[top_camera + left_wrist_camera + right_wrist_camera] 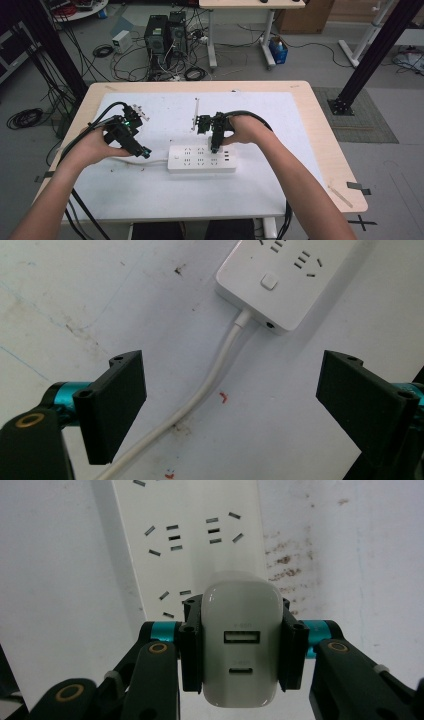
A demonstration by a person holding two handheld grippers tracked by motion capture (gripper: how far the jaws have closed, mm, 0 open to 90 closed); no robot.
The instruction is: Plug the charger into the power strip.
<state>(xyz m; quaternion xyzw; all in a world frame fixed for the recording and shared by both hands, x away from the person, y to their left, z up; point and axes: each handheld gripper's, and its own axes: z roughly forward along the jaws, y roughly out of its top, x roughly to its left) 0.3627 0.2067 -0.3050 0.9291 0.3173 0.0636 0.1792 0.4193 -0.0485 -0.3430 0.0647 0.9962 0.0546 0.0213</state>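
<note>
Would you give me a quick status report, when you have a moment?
Right gripper shut on white charger, above power strip. Left gripper open over strip's cable. Nothing in the way.

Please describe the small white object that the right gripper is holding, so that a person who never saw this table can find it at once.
On the white mat lies a white power strip; above its right part hangs the right gripper. Clamped between its black jaws is a white charger, a rounded block. Unlike the flat, slotted strip, its face carries two small ports, one above the other.
</note>
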